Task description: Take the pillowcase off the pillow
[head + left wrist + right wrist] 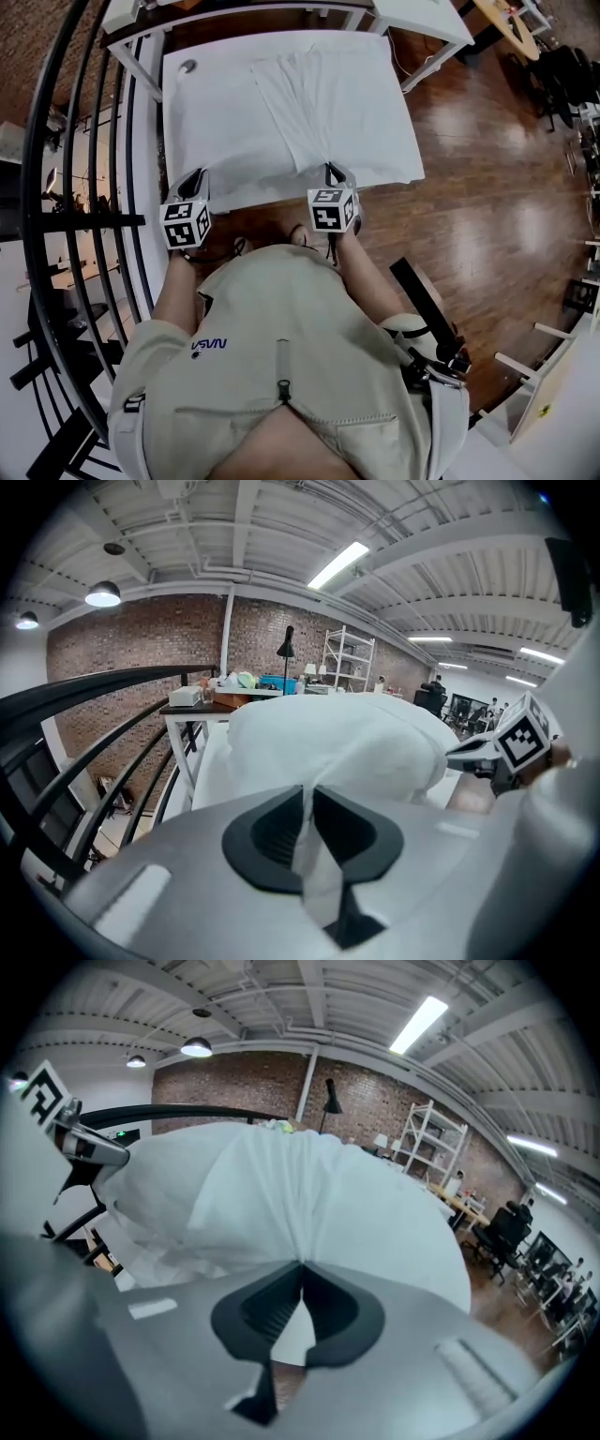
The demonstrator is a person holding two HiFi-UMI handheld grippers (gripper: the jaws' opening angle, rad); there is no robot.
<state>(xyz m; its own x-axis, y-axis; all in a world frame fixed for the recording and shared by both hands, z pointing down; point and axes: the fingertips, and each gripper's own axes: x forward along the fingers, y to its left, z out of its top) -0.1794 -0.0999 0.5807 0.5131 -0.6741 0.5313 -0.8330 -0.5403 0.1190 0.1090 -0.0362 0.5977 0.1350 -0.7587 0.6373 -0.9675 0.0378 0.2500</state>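
Observation:
A white pillow in its white pillowcase (281,112) lies flat on a white table (150,75). Both grippers sit at its near edge. My left gripper (195,178) is at the near left corner, and a strip of pillowcase fabric (305,850) runs between its dark pads (272,832), which close on it. My right gripper (333,172) is shut on the near edge further right. Creases in the pillowcase (281,1194) fan out from its jaw tips (300,1267). In the left gripper view, the pillow (337,738) bulges just beyond the jaws.
A black curved railing (89,187) runs along the left side. Wooden floor (487,187) lies to the right, with a second white table frame (412,19) behind the pillow. A small grey round thing (187,67) rests on the far left corner. The person's torso fills the foreground.

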